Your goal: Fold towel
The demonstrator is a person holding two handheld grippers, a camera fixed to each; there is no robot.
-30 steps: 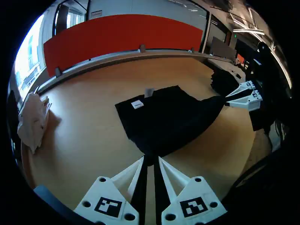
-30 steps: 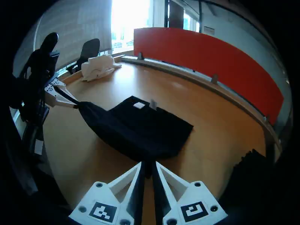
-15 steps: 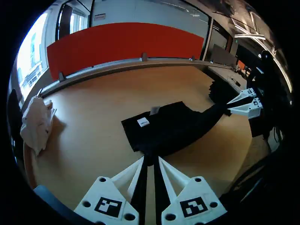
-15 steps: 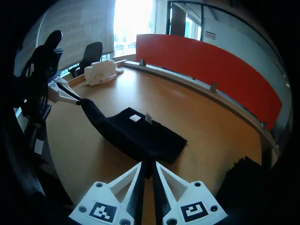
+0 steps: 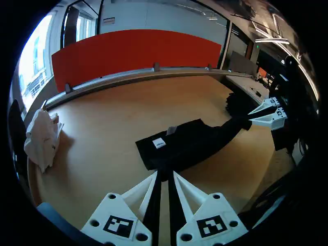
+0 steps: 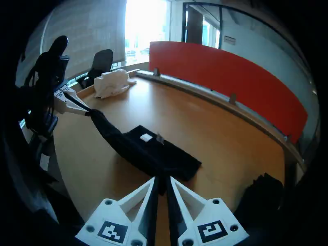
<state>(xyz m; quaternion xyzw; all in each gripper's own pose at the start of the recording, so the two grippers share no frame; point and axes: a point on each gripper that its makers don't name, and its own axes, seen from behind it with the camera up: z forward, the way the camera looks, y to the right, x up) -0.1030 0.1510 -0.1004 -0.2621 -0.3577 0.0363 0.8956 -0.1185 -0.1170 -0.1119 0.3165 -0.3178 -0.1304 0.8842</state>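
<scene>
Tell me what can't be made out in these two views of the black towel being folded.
- Left gripper view: white tag on the black towel, too small to read.
- Left gripper view: towel corner inside the left claw, hidden by the claw itself.
- Right gripper view: likewise inside the right claw.
- Right gripper view: dark pile, shadowed and cut off by the edge.
</scene>
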